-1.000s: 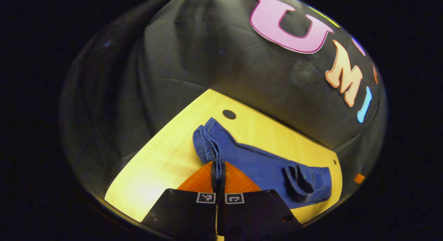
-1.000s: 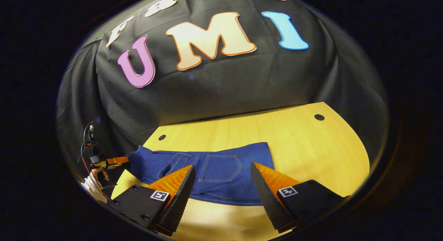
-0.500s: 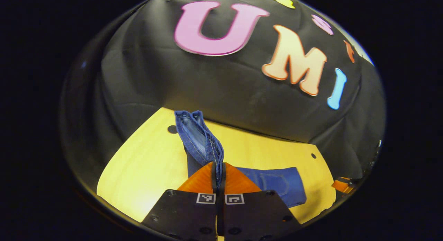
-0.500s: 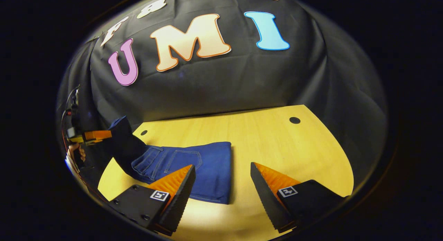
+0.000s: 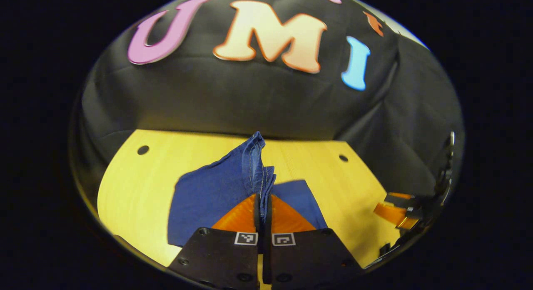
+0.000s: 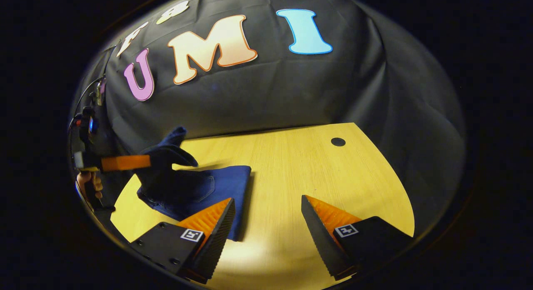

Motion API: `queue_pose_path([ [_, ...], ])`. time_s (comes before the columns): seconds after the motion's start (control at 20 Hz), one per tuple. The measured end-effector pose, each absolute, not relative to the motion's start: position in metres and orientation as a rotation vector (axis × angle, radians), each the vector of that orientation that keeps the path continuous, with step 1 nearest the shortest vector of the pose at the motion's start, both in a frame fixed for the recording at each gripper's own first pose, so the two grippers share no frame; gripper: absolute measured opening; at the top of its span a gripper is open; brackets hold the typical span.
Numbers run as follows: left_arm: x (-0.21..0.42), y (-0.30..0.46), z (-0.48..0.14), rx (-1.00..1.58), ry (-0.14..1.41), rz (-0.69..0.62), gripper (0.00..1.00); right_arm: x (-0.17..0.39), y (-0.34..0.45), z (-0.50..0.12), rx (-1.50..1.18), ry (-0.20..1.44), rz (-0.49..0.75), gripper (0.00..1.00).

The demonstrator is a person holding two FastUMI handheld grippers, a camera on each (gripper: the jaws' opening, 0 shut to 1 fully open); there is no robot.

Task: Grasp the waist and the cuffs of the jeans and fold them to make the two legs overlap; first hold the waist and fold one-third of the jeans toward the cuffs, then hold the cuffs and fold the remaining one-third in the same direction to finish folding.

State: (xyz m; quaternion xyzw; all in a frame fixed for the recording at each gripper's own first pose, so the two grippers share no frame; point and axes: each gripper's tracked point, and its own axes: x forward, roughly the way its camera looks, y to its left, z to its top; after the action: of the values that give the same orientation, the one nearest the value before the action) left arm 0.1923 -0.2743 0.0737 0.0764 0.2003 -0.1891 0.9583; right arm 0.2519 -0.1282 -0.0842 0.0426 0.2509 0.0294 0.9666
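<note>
Two fingers of the left gripper (image 5: pixel 263 202) are pressed together on the cuff end (image 5: pixel 259 156) of the jeans (image 5: pixel 208 194), pinching the stitched hems so that they stand up from between the tips. From that pinch the blue denim hangs down and spreads to the gripper's left, while the rest of the jeans lies flat on the yellow wooden table (image 5: pixel 137 186), a further blue layer showing just to the right of the fingers. In the right gripper view the same left gripper appears at the far left, held by a hand (image 6: pixel 89 183), with the lifted denim draped from it above the folded pile, whose straight folded edge faces the middle of the table. The right gripper (image 6: pixel 268 211) hovers with its fingers spread wide apart and nothing between them, its near finger overlapping the pile's corner in the view. Small dark holes (image 6: pixel 338 141) mark the tabletop near the back edge.
</note>
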Motion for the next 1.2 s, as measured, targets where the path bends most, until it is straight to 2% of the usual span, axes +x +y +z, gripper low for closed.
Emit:
queue_pose_path([
  [0.05, 0.193, -0.279, 0.052, 0.213, 0.427, -0.367, 0.00, 0.251, -0.132, -0.086, 0.084, 0.512, 0.060, 0.98],
  [0.2, 0.195, -0.280, 0.001, 0.374, 0.467, -0.328, 0.00, 0.246, -0.140, -0.094, 0.087, 0.524, 0.062, 0.98],
  [0.3, 0.188, -0.282, -0.030, 0.453, 0.520, -0.357, 0.05, 0.244, -0.142, -0.096, 0.091, 0.529, 0.064, 0.98],
  [0.35, 0.181, -0.285, -0.038, 0.478, 0.534, -0.375, 0.16, 0.244, -0.141, -0.096, 0.089, 0.528, 0.065, 0.98],
  [0.45, 0.173, -0.295, -0.036, 0.505, 0.505, -0.386, 0.54, 0.242, -0.141, -0.096, 0.081, 0.527, 0.063, 0.98],
  [0.5, 0.171, -0.297, -0.033, 0.509, 0.485, -0.384, 0.73, 0.242, -0.139, -0.094, 0.079, 0.525, 0.063, 0.94],
  [0.55, 0.167, -0.296, -0.025, 0.512, 0.465, -0.370, 0.92, 0.240, -0.136, -0.092, 0.078, 0.519, 0.062, 0.98],
  [0.75, 0.153, -0.266, 0.026, 0.457, 0.351, -0.312, 0.95, 0.226, -0.115, -0.079, 0.090, 0.487, 0.057, 0.98],
  [0.8, 0.149, -0.258, 0.036, 0.436, 0.325, -0.311, 0.95, 0.225, -0.107, -0.075, 0.095, 0.474, 0.054, 0.94],
  [0.9, 0.143, -0.231, 0.054, 0.437, 0.295, -0.307, 0.95, 0.217, -0.093, -0.064, 0.117, 0.446, 0.033, 0.94],
  [0.95, 0.142, -0.214, 0.062, 0.453, 0.282, -0.290, 0.95, 0.213, -0.081, -0.058, 0.136, 0.427, 0.037, 0.98],
  [1.0, 0.142, -0.199, 0.069, 0.464, 0.270, -0.275, 0.95, 0.210, -0.069, -0.052, 0.149, 0.411, 0.040, 0.94],
  [1.05, 0.139, -0.184, 0.077, 0.467, 0.255, -0.260, 0.95, 0.205, -0.061, -0.047, 0.156, 0.395, 0.042, 0.94],
  [1.1, 0.135, -0.170, 0.080, 0.462, 0.247, -0.247, 0.95, 0.203, -0.052, -0.043, 0.159, 0.385, 0.046, 0.98],
  [1.2, 0.127, -0.147, 0.081, 0.444, 0.254, -0.228, 0.95, 0.192, -0.037, -0.035, 0.168, 0.370, 0.054, 0.98],
])
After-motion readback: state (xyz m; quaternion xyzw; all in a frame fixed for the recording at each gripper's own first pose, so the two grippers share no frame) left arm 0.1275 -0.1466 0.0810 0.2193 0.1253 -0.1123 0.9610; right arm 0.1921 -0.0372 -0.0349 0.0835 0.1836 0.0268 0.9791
